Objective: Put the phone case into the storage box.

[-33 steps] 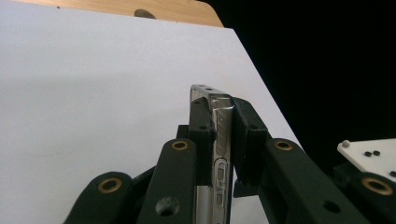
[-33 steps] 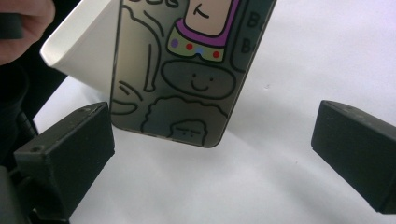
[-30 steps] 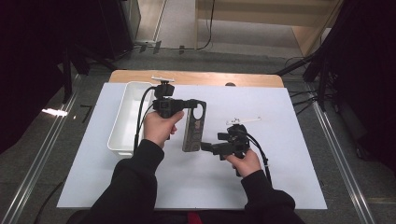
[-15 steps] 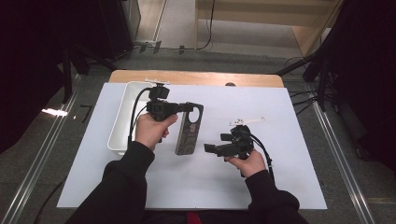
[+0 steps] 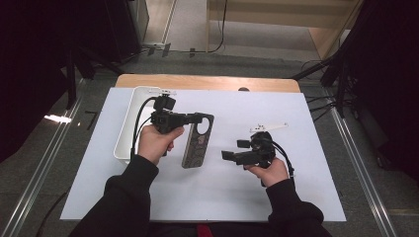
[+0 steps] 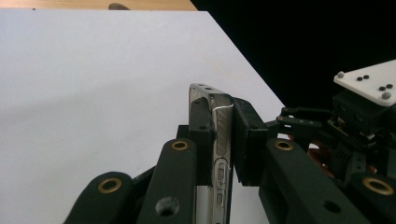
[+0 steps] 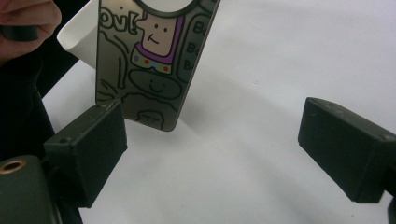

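Observation:
A phone (image 5: 197, 140) in a silver case with cartoon drawings hangs upright over the white table sheet, and my left gripper (image 5: 200, 119) is shut on its top end. In the left gripper view the pads (image 6: 246, 133) press both faces of the phone (image 6: 222, 140). To its right, my right gripper (image 5: 233, 149) points at it and stands open. Its jaws have just been closing a little, with nothing between them. The right gripper view has the phone (image 7: 149, 60) ahead of the right gripper (image 7: 217, 149), just beyond the left pad (image 7: 88, 149).
A white tray (image 5: 129, 123) stands at the left of the white sheet (image 5: 296, 123), close behind my left hand; its corner (image 7: 77, 37) is beside the phone. A wooden strip (image 5: 207, 81) borders the far edge. The other gripper (image 6: 359, 121) sits to the right.
My left hand has carried the phone a little to the left, toward the tray, still gripped. The right hand has stayed in place.

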{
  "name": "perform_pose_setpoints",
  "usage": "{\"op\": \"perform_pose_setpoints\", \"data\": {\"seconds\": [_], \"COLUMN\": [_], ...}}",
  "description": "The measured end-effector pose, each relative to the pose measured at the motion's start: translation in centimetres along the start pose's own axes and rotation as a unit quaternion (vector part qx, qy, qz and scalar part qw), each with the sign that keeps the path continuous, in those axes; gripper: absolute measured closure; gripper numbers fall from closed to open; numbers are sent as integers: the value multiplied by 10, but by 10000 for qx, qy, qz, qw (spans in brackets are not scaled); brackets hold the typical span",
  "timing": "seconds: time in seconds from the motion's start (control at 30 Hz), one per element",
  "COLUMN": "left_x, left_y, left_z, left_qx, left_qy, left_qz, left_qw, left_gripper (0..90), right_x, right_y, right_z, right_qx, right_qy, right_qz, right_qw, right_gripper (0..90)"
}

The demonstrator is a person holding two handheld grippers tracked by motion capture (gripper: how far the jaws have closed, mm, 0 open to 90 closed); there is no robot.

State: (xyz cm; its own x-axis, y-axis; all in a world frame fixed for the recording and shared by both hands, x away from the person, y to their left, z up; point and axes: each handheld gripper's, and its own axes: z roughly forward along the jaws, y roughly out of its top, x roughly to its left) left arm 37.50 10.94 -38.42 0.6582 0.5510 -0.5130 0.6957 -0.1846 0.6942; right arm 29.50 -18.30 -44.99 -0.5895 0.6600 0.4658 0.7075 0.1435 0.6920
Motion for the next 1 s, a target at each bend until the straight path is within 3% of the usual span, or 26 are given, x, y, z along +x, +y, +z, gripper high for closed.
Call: {"op": "perform_pose_setpoints", "data": {"seconds": [0.5,0.7,1.0], "left_x": [-2,-6,-8], "left_y": [-15,-18,-19], "left_z": [-3,-5,-7], "left_qx": [-17,-28,-5], "left_qy": [-253,-287,-504], "left_qz": [144,282,309], "left_qw": [9996,9992,9983], "left_gripper": [794,794,794], "right_x": [1,1,2], "right_y": [7,10,10], "right_z": [-8,-9,-6], "right_qx": [-102,-138,-144], "right_qy": [100,153,209], "right_qz": [-95,-124,-108], "right_qw": [9999,9997,9996], "right_gripper": [72,73,75]}}
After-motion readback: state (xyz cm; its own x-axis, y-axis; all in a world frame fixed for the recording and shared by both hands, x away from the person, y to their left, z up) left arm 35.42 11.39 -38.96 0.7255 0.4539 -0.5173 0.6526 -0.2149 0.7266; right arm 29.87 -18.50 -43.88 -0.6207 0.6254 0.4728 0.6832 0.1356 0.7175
